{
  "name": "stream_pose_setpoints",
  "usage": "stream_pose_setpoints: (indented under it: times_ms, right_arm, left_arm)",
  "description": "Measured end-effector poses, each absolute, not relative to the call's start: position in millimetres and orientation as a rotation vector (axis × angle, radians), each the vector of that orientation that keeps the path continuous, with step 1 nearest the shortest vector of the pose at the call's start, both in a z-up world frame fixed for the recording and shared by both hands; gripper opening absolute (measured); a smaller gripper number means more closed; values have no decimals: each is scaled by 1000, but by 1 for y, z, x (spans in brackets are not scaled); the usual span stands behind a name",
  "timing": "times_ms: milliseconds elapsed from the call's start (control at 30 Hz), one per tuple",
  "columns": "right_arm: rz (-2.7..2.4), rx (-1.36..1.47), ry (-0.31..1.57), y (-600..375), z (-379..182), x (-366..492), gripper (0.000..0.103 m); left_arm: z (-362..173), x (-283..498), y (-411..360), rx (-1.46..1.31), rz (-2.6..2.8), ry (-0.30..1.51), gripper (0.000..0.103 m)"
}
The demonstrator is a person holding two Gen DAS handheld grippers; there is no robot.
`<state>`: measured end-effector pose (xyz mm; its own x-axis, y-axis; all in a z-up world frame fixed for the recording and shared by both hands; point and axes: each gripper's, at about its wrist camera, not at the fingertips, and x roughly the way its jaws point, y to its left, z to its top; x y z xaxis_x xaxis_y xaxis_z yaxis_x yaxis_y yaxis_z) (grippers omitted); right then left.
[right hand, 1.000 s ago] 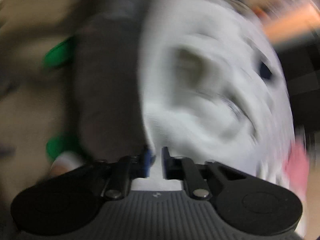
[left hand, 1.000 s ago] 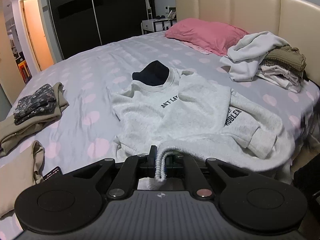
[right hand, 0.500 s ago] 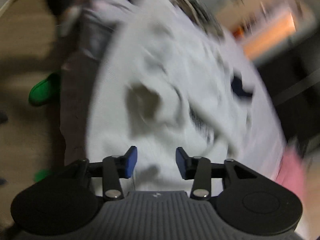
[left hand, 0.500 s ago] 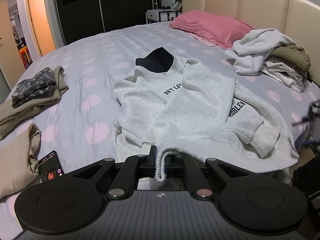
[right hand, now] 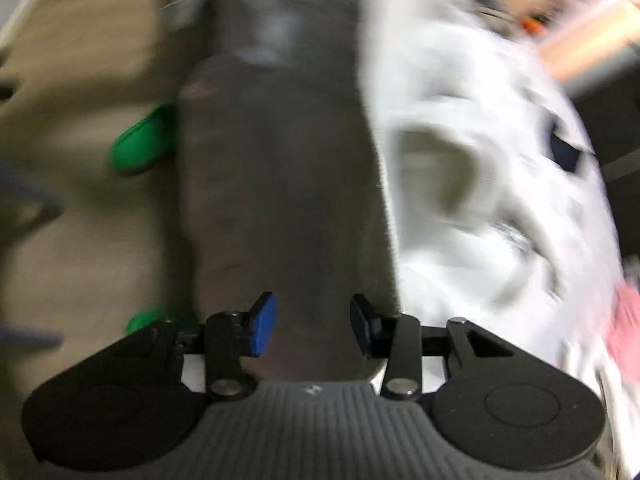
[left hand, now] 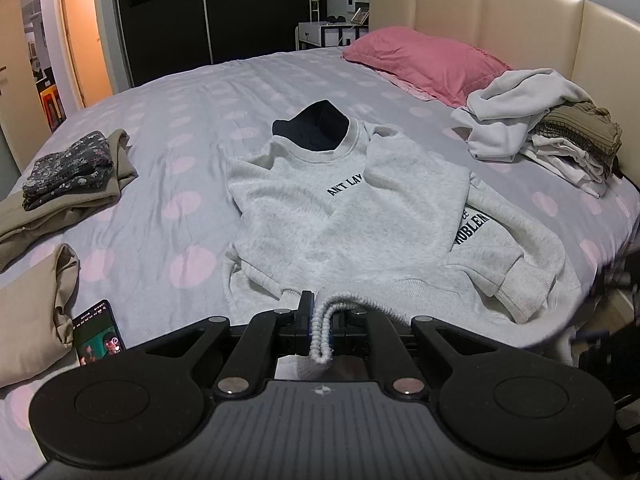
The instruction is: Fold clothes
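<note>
- Right gripper [right hand: 312, 326], angled down beside the bed edge, has just opened its jaws; nothing between them
- Left gripper [left hand: 320, 328], tilted downward, clamps sweatshirt [left hand: 360, 216] hem; sweatshirt spread on bed [left hand: 192, 128]

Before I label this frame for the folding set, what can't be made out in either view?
- Sweatshirt print, left wrist view: the folded sleeve covers most of the lettering.
- Phone screen, left wrist view: too small to read.
- Hem under the left gripper: hidden by the gripper body.
- Right wrist view: motion blur; the green shapes beside the open right gripper cannot be identified.
</note>
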<state>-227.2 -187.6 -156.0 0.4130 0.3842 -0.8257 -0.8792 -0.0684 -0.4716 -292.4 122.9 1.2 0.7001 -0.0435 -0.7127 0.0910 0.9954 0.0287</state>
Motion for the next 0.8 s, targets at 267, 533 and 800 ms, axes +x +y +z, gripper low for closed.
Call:
stream_pose_setpoints:
  times_ms: [267,533,800]
  right_arm:
    - [1138,-1340,467,-184,-181,-236,52]
    - [980,-1611,190,-186,-217,-251,53]
    - [926,-1660,215,-189,-202,-255,4]
  left_arm:
    - [0,-295,122,53,-78,793,4]
    - [3,-301,123,35,-87,790,5]
    - [1,-312,127,18,-93,795,5]
